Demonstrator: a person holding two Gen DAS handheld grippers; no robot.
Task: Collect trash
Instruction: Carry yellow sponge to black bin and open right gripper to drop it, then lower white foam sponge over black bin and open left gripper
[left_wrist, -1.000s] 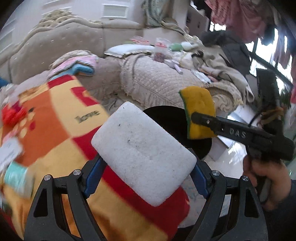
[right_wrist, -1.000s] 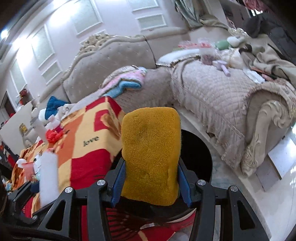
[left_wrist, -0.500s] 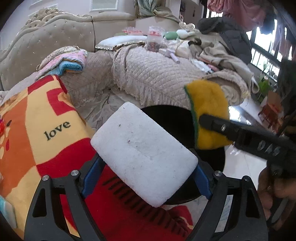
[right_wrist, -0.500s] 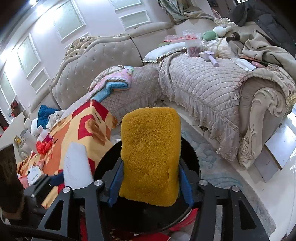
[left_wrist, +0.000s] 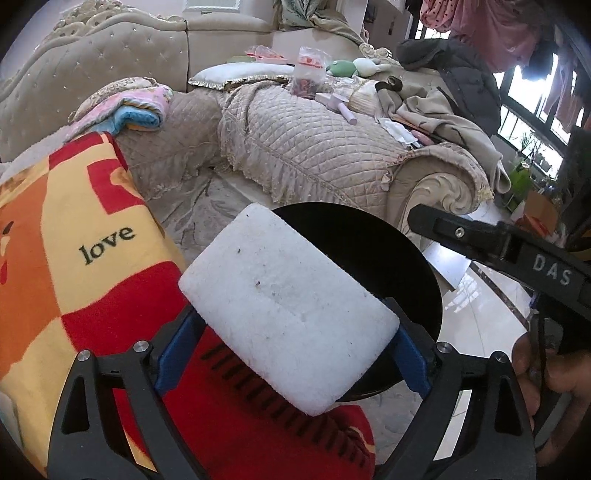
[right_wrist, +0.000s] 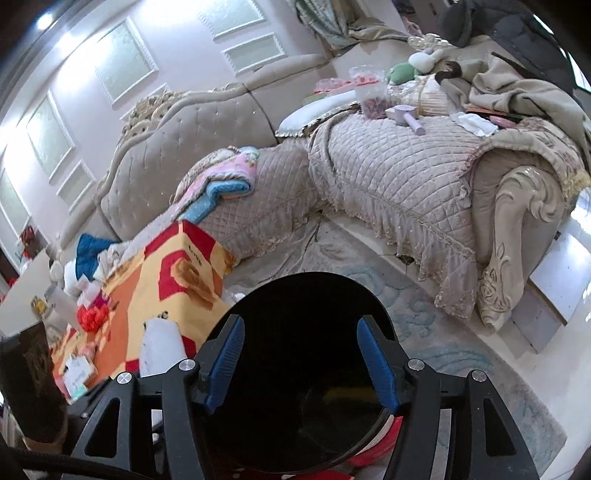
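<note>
The white rectangular foam sponge block (left_wrist: 288, 325) lies tilted between the blue pads of the left gripper (left_wrist: 291, 350), over the near left rim of the round black trash bin (left_wrist: 388, 240). The jaws are opening, and I cannot tell whether the pads still press its ends. It looks light, soft and squashy, with a rough surface unlikely to slip; its short ends seem the best place to hold it.

The right gripper (right_wrist: 301, 363) hangs over the bin's dark mouth (right_wrist: 306, 306), jaws opening with nothing between them. From the left wrist view its black arm (left_wrist: 517, 254) reads "DAS".

Left of the bin, a red, orange and yellow checked fleece blanket (left_wrist: 74, 229) carries the word "love". A beige quilted sofa (left_wrist: 314, 147) stands beyond.
</note>
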